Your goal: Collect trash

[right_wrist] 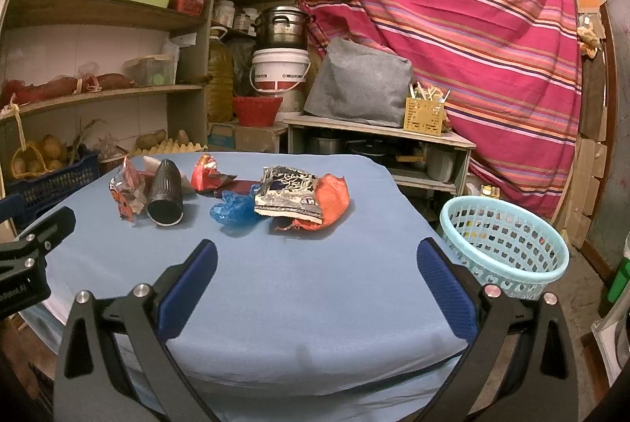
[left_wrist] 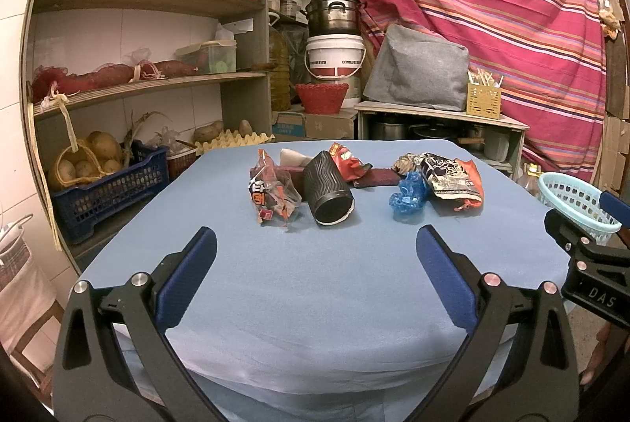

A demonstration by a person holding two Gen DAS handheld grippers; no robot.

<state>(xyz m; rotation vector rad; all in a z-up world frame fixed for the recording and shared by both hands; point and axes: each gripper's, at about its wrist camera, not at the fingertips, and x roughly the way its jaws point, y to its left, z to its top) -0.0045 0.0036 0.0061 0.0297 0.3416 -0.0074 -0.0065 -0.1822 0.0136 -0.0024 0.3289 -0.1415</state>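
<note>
Trash lies on the blue-clothed table [left_wrist: 315, 284]: a crumpled clear-and-red wrapper [left_wrist: 271, 193], a black ribbed cup [left_wrist: 328, 187] on its side, a red snack bag [left_wrist: 346, 162], a blue plastic wad [left_wrist: 407, 195] and a black-and-orange bag [left_wrist: 453, 177]. In the right wrist view the cup [right_wrist: 165, 193], blue wad [right_wrist: 234, 209] and black-and-orange bag [right_wrist: 303, 199] show too. A light-blue basket [right_wrist: 504, 240] stands right of the table. My left gripper [left_wrist: 315, 252] is open and empty, short of the cup. My right gripper [right_wrist: 317, 260] is open and empty, short of the bag.
Wooden shelves [left_wrist: 138, 83] with potatoes, crates and boxes stand at left. A low cabinet [left_wrist: 437, 122] with a grey bag stands behind the table. A striped red cloth [left_wrist: 492, 8] hangs behind. The basket [left_wrist: 575, 201] shows at the right edge of the left wrist view.
</note>
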